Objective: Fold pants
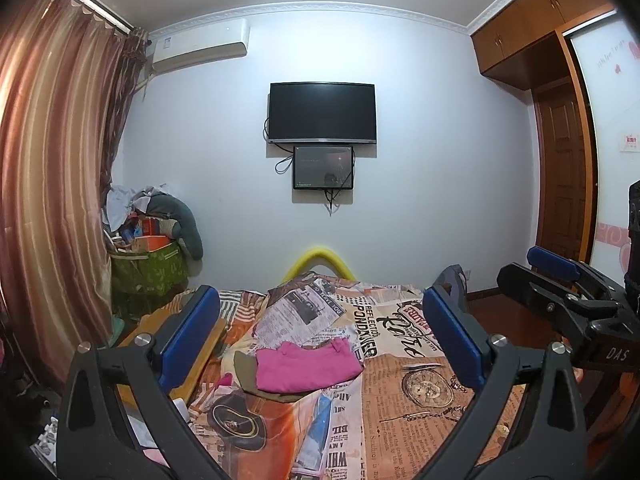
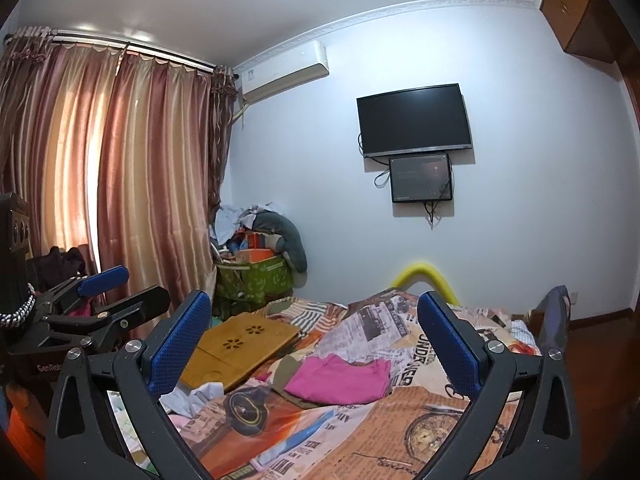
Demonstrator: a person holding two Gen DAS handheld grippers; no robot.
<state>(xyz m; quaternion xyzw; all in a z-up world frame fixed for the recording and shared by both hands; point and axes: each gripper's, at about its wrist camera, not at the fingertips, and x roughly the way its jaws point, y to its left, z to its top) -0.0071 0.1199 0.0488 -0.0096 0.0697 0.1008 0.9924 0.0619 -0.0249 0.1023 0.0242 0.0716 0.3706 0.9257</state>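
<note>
The pink pants [image 1: 308, 366] [image 2: 340, 378] lie folded into a flat rectangle on the newspaper-print bedspread [image 1: 420, 400] [image 2: 400, 412], on top of an olive garment [image 1: 244, 372] [image 2: 286, 372]. My left gripper [image 1: 320, 294] is open and held nearly level over the near part of the bed, nothing between its blue pads [image 1: 192, 332]. My right gripper [image 2: 314, 298] is also open and empty, short of the pants. Each gripper shows in the other's view: the right [image 1: 532, 270] at the edge, the left [image 2: 132, 288] at the edge.
A wooden lap tray [image 2: 244, 344] rests on the bed's left side, crumpled white cloth [image 2: 200, 394] beside it. A green storage bag [image 1: 148, 272] piled with clutter stands in the corner by the curtain [image 1: 52, 180]. A yellow foam guard [image 1: 320, 258] caps the bed's far end, under the wall TV [image 1: 322, 112].
</note>
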